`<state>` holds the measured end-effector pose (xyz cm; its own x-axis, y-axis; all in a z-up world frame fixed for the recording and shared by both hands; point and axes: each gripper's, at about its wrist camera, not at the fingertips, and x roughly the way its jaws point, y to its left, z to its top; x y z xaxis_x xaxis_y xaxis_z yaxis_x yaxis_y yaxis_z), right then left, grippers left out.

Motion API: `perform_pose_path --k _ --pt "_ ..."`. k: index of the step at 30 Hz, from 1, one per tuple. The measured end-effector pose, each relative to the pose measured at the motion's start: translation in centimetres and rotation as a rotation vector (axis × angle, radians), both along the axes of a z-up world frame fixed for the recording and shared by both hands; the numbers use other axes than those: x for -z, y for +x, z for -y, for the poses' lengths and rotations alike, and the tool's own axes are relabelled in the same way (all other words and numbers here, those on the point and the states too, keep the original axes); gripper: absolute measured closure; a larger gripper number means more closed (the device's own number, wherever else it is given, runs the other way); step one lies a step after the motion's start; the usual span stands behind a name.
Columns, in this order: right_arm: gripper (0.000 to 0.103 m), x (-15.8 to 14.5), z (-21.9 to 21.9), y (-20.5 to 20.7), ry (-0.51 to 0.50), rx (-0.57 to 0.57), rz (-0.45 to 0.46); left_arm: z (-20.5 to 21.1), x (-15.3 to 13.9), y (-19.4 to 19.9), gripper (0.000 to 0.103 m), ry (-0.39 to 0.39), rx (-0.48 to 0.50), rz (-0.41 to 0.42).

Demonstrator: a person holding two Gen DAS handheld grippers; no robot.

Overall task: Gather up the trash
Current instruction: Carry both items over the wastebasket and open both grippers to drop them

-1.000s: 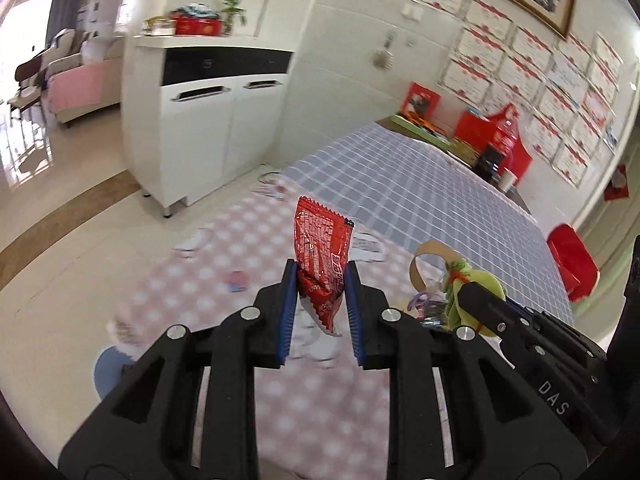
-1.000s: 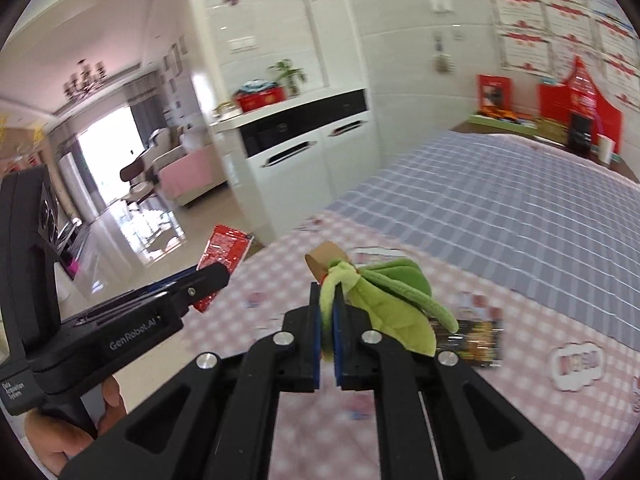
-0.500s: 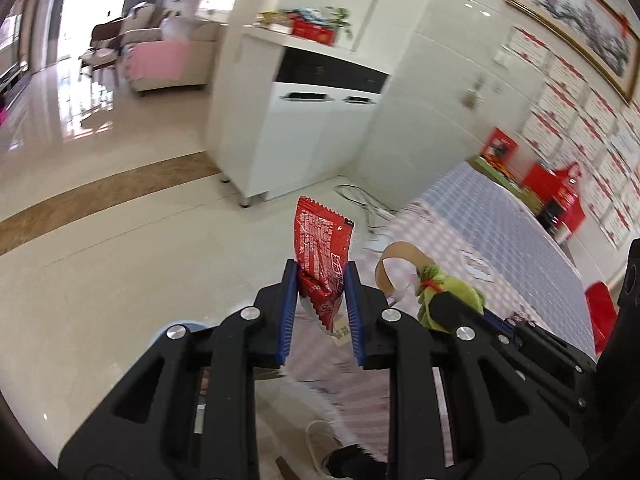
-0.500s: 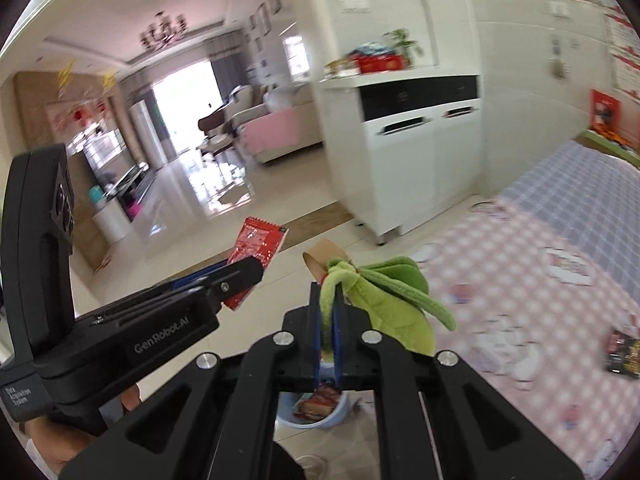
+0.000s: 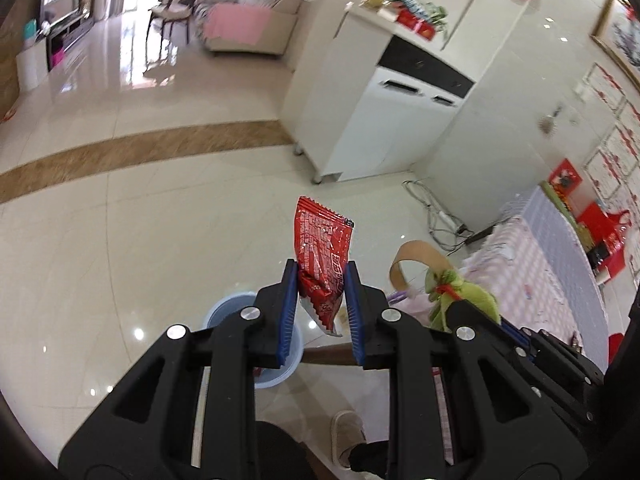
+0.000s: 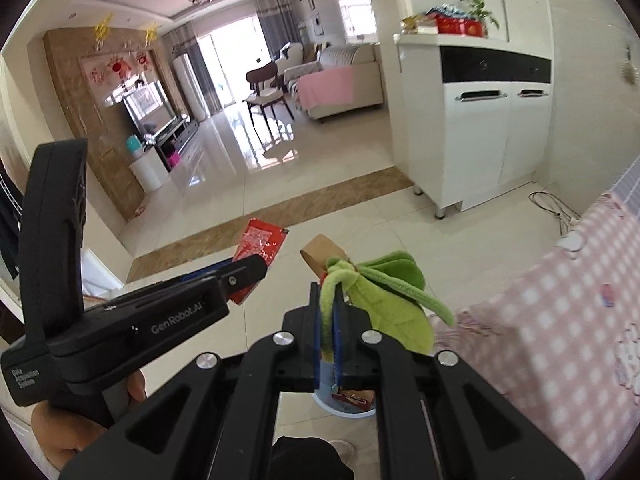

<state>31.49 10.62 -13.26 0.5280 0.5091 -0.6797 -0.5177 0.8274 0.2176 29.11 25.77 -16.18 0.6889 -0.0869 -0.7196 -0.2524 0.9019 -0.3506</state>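
Left wrist view: the left gripper (image 5: 320, 304) is clamped on a red snack wrapper (image 5: 322, 248), above the light-blue bin (image 5: 224, 308) on the floor tiles. The right gripper (image 6: 327, 320) is pinched tight on a green leaf-shaped thing (image 6: 388, 300) — the bin (image 6: 344, 410) shows just below it, some trash already inside. Both pieces are collected but not yet dropped — releasing them looks like the remaining step.

Pale blue bin (image 5: 224, 312) half hidden behind gripper arms, its contents unreadable, slipper (image 5: 348, 436) partly covered, far sofa (image 5: 244, 32) blurred
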Motion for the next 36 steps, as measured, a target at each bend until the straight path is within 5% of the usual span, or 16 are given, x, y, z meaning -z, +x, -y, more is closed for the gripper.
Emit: perform_pose_path --k 13,29,30,31,32,36 --pt "0.097 6.4 -4.2 2.8 -0.065 -0.024 -0.112 -2.6 6.9 2.4 0.080 -0.039 -0.021 -0.143" --pt "0.097 10.6 -4.8 6.3 -0.090 -0.009 -0.175 -2.5 10.8 5.1 0.077 -0.072 -0.013 -0.238" --pt "0.097 10.6 -4.8 6.6 -0.090 -0.007 -0.178 -2.5 10.9 5.2 0.070 -0.075 -0.013 -0.244" --pt "0.097 10.6 -4.8 6.6 -0.091 -0.005 -0.179 -2.5 11.0 5.3 0.049 -0.076 -0.015 -0.249" --pt "0.097 10.7 -4.8 6.7 -0.092 -0.003 -0.181 -2.6 11.1 5.3 0.043 -0.069 -0.022 -0.247" --pt "0.097 11.0 -4.3 7.3 -0.092 0.005 -0.187 -2.7 11.1 5.2 0.042 -0.061 -0.029 -0.248"
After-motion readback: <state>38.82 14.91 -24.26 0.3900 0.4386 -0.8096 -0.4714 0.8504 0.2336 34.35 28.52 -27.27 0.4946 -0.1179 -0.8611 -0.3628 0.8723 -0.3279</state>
